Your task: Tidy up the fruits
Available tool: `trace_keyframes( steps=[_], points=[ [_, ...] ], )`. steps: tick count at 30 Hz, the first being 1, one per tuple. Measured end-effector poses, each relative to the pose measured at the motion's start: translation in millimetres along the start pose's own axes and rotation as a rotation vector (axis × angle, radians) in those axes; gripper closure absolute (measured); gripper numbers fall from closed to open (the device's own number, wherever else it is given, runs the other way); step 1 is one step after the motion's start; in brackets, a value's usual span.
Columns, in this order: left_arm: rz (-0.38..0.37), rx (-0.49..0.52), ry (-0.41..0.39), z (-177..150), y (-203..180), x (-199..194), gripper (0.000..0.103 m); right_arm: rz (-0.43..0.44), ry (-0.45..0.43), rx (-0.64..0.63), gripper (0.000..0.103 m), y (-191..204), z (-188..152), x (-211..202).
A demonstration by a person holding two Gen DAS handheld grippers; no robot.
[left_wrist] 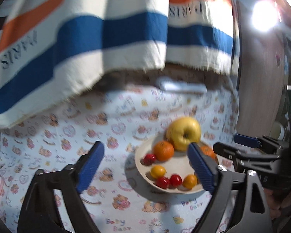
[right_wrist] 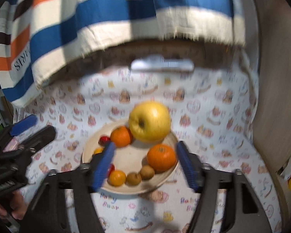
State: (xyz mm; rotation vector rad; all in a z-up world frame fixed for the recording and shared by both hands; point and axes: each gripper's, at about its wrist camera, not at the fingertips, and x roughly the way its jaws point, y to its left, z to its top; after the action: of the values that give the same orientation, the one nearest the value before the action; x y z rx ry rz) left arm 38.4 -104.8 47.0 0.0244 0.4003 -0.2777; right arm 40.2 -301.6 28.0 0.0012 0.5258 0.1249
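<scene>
Fruit sits in the plate (right_wrist: 170,176) on the tabletop (right_wrist: 213,116); we see it dead ahead of the right gripper (right_wrist: 145,167), nearer than the left gripper (left_wrist: 145,167), which has it off right. Both grippers gape wide, holding nothing.

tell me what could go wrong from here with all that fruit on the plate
1. The big yellow apple sits at the far rim of the plate, leaning on an orange; a nudge might roll it off onto the tablecloth.
2. Both grippers, left and right, are open and empty right over the plate; a fingertip could knock the small tomatoes.
</scene>
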Motion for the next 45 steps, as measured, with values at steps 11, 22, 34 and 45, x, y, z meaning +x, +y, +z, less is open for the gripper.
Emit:
trace_keyframes(
  steps=[11, 22, 34, 45],
  points=[
    [0.031, 0.045, -0.127, -10.5, 22.7, -35.6, 0.000, 0.024, -0.165, 0.022, 0.001, 9.5, -6.4, -18.9],
    [0.057, 0.022, -0.130, -27.2, 29.3, -28.1, 0.000, -0.075, -0.228, -0.025, 0.001, 22.7, -17.5, -17.8],
    [0.072, 0.027, -0.079, -35.4, 27.8, -12.9, 0.000, -0.143, -0.223, -0.015, 0.001, 23.6, -21.1, -12.8],
    [0.111, 0.001, -0.080, -32.8, 32.1, -13.9, 0.000, -0.154, -0.226, -0.023, 0.001, 25.3, -21.0, -12.9]
  ],
)
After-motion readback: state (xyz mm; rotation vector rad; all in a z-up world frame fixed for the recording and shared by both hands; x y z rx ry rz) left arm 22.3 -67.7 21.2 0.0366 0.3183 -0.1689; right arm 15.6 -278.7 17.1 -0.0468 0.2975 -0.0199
